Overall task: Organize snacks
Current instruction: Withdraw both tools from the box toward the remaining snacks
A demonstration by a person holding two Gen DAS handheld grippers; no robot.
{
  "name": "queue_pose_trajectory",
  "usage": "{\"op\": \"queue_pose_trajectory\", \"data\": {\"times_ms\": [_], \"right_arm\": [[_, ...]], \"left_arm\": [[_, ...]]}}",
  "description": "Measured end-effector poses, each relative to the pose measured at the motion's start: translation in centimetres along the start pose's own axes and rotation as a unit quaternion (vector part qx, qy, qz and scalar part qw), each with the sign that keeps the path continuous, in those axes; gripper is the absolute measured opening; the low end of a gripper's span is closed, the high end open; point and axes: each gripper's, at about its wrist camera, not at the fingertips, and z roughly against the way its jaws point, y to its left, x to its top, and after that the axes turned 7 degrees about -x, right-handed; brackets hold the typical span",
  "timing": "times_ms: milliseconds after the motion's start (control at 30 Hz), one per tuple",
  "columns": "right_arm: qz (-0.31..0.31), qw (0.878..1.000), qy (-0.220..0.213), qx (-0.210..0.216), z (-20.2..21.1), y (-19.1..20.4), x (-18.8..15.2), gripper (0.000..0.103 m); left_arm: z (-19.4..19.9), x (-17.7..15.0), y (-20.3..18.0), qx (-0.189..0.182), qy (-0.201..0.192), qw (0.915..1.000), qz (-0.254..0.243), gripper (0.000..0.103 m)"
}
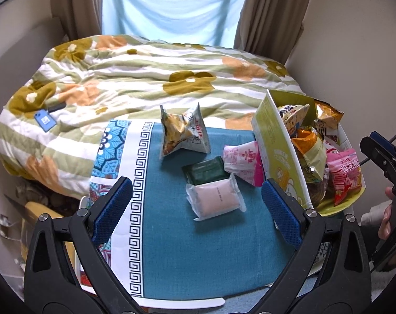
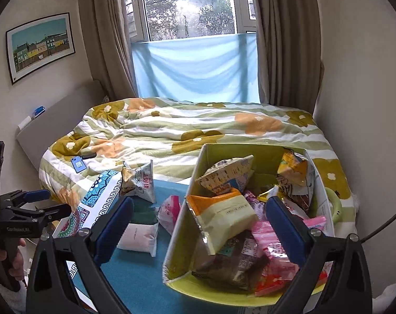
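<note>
On the teal cloth (image 1: pixel 171 235) lie a pale pink wrapped packet (image 1: pixel 214 200), a dark green packet (image 1: pixel 205 170), a pink-white packet (image 1: pixel 243 162) and an upright silver corn-snack bag (image 1: pixel 183 132). A yellow-green box (image 1: pixel 279 154) at the right holds several snack bags. My left gripper (image 1: pixel 196 213) is open and empty, just short of the pale pink packet. My right gripper (image 2: pixel 198 229) is open and empty above the box (image 2: pixel 182 230), over an orange-and-cream bag (image 2: pixel 221 217). The pale packet (image 2: pixel 137 236) and the corn-snack bag (image 2: pixel 139 183) also show in the right wrist view.
A bed with a flowered quilt (image 1: pixel 145 78) lies behind the cloth, with a blue phone (image 1: pixel 45 120) on it. Curtains and a window are at the back. The wall is close on the right. The right gripper's body shows at the edge of the left wrist view (image 1: pixel 386 157).
</note>
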Motion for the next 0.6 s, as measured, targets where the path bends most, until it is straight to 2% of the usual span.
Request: {"op": "queue_pose_trajectory", "data": {"times_ms": [367,600], "right_arm": [[-0.006,0.999,0.030,-0.012,-2.6,7.4,0.4,0.101],[-0.008,0.998,0.055,-0.022,-5.0,11.4,-0.5,0.101]], "left_arm": [[-1.1,3.5,6.4,-0.039,0.012,0.9988,-0.028,0.098],[-5.6,6.3,8.8,-0.089,0.048,0.9931,-0.058,0.098]]}}
